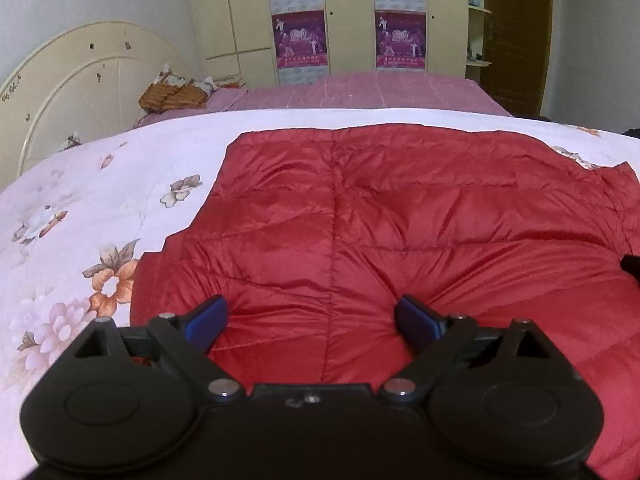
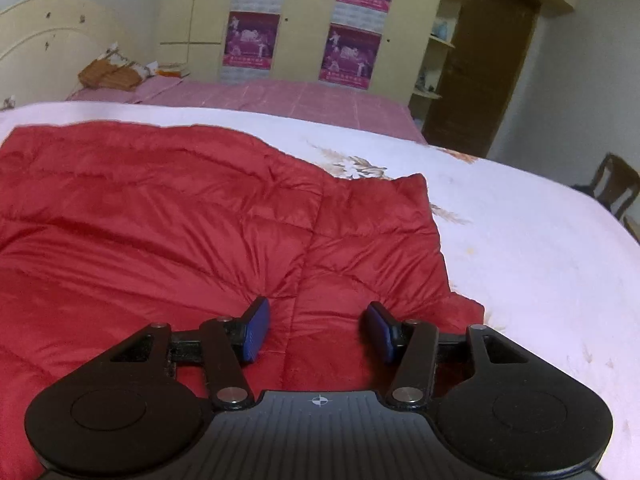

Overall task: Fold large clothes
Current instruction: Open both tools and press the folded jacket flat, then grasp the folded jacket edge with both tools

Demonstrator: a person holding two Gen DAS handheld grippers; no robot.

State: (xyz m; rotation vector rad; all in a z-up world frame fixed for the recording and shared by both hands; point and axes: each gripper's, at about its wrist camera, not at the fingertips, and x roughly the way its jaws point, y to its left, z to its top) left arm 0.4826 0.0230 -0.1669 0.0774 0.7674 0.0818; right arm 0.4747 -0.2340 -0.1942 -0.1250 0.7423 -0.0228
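Note:
A red quilted down jacket [image 1: 360,220] lies spread flat on a white floral bedspread [image 1: 100,200]. In the left wrist view my left gripper [image 1: 311,308] stands wide open at the jacket's near edge. Its blue pads [image 1: 212,320] rest down on the puffy fabric, which creases around them. In the right wrist view the jacket [image 2: 160,220] fills the left and middle, and its right edge runs over the bedspread [image 2: 520,260]. My right gripper [image 2: 317,312] is about half open over a stitched seam near that edge. Fabric lies between its pads without being pinched.
A pink checked sheet [image 1: 360,92] covers the far part of the bed. Behind it are a cream headboard [image 1: 80,80], a brown woven bundle [image 1: 172,96] and a wardrobe with purple posters [image 1: 300,40]. A brown door [image 2: 480,60] and a wooden chair [image 2: 616,184] stand at the right.

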